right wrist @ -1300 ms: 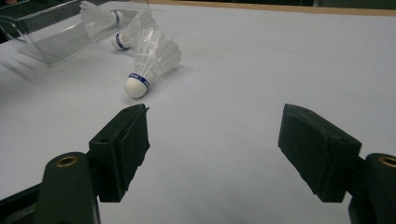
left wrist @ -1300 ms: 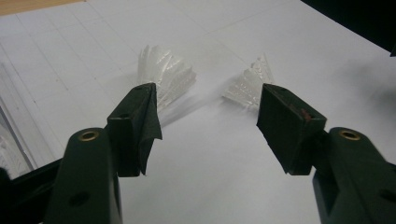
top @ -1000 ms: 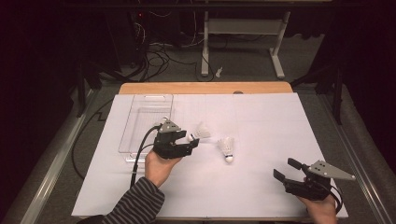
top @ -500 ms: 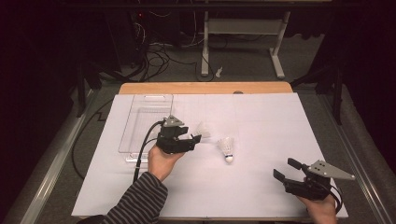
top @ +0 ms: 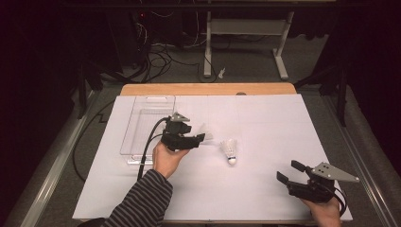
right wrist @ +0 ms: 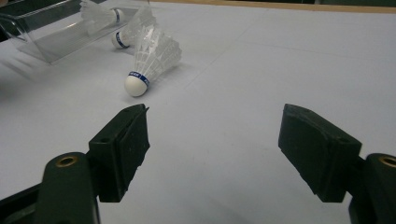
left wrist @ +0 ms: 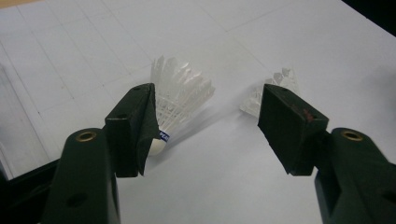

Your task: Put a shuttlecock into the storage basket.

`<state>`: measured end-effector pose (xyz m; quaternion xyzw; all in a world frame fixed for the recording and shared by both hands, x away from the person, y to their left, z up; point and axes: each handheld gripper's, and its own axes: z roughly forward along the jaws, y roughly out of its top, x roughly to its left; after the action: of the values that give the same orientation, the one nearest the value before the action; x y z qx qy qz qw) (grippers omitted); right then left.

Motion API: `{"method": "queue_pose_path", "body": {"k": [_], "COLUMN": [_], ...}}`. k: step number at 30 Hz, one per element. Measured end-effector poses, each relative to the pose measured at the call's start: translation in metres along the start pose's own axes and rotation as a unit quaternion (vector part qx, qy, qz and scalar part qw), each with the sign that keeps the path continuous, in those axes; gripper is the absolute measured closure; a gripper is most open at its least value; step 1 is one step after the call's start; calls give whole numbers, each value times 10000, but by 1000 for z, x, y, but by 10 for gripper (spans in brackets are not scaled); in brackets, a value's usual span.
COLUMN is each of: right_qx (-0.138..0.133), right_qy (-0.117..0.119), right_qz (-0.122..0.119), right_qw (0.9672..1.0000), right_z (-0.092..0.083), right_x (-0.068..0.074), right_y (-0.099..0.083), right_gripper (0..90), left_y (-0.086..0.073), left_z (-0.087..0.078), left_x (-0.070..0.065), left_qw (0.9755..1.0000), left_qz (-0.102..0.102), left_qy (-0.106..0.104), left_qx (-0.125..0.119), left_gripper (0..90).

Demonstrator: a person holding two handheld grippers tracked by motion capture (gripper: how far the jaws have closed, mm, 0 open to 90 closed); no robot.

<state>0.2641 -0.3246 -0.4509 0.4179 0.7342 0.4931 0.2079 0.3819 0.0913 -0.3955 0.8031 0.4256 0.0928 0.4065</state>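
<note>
Clear rectangular plastic tray [top: 142, 137] lay at left of white paper-covered surface [top: 265, 118], same place as before. Left tool [top: 197, 138], jaws apart and empty, had moved slightly up and right over last second, now just beside first white feathered shuttlecock [left wrist: 180, 100]. Second white feathered shuttlecock [top: 229, 152] lay unmoved at centre. Right tool [top: 289, 172] stayed near right corner, jaws apart, empty.

White shuttlecock [right wrist: 152, 60] with blue band, black-and-grey striped sleeve [top: 142, 201], white table [top: 265, 118], clear tray [top: 142, 127]
</note>
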Motion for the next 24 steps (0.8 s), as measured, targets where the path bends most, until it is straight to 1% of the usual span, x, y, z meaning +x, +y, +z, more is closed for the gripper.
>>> {"method": "queue_pose_path", "body": {"k": [5, 8, 12, 19, 24], "right_qx": [10, 5, 8, 5, 4], "right_qy": [2, 4, 7, 13, 14], "right_qz": [3, -4, -6, -9, -14], "right_qw": [10000, 10000, 10000, 10000, 10000], "right_z": [0, 0, 0, 0, 0], "right_x": [0, 0, 0, 0, 0], "right_y": [0, 0, 0, 0, 0], "right_gripper": [251, 251, 251, 251, 251], "left_y": [6, 9, 13, 18, 26], "left_z": [3, 4, 6, 10, 12], "left_x": [1, 2, 2, 5, 5], "left_qw": [9997, 9993, 9985, 9974, 9964], "left_qz": [-52, -25, -44, -54, -27], "left_qy": [17, 50, 50, 68, 90], "left_qx": [223, 380, 538, 718, 844], "left_gripper": [388, 397, 402, 405, 405]}}
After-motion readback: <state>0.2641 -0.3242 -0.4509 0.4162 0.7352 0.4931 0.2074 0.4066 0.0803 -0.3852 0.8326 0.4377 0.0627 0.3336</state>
